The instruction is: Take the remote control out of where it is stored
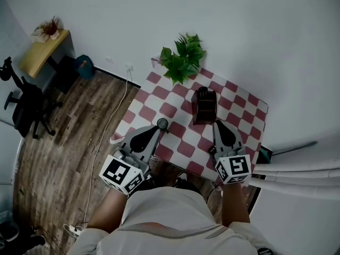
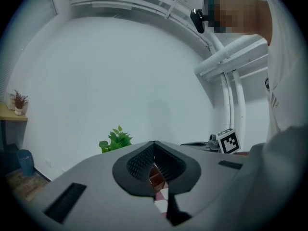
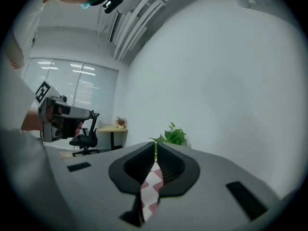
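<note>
OK, I see left gripper (image 1: 161,124) and right gripper (image 1: 220,123) both pressed together, empty. Dark holder (image 1: 205,112) (remote control (image 1: 202,93) standing inside) sits just beside the right gripper, at its 11 o'clock.

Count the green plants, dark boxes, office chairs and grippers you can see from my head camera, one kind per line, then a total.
Green plant: 1
Dark box: 1
Office chair: 1
Grippers: 2, the left gripper and the right gripper
Total: 5
</note>
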`<act>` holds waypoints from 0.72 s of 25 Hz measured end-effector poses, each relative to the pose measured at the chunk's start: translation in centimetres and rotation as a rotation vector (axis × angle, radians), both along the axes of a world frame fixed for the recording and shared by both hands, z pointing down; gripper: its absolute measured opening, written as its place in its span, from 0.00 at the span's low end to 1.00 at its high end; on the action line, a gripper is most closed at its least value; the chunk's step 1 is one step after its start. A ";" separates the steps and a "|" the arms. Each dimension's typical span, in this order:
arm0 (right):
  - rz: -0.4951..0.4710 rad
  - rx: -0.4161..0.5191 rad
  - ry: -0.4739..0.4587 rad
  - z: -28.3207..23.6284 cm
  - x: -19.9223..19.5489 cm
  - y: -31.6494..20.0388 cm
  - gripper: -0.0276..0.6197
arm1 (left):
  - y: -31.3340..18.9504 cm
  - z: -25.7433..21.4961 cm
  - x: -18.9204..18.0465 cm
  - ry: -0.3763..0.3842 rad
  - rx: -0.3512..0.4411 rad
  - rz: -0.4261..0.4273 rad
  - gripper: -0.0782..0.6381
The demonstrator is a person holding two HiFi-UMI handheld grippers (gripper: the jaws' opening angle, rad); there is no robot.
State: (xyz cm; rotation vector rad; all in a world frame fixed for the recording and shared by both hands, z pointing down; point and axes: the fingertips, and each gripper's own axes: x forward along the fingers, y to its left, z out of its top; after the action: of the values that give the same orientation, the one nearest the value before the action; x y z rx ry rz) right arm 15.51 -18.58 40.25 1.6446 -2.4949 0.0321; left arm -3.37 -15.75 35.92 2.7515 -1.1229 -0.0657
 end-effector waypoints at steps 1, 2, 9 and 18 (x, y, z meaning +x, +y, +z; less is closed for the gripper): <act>0.000 -0.001 0.003 0.1 0.0 0.0 0.09 | 0.0 0.0 0.0 0.000 0.000 0.000 0.12; 0.000 -0.002 0.006 0.2 0.0 0.0 0.09 | 0.0 0.1 0.0 -0.001 0.000 -0.001 0.12; 0.001 -0.010 0.027 0.4 -0.1 -0.9 0.09 | -0.2 0.3 0.1 -0.003 -0.003 -0.001 0.12; 0.041 -0.102 0.077 3.0 0.2 -5.7 0.15 | -0.9 0.7 -0.7 -0.010 -0.017 -0.040 0.12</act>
State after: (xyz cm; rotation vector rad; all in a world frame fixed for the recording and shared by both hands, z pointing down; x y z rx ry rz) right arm 15.74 -24.32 43.20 1.6246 -2.3623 0.0977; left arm -4.12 -16.63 36.63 2.7172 -1.1758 -0.0475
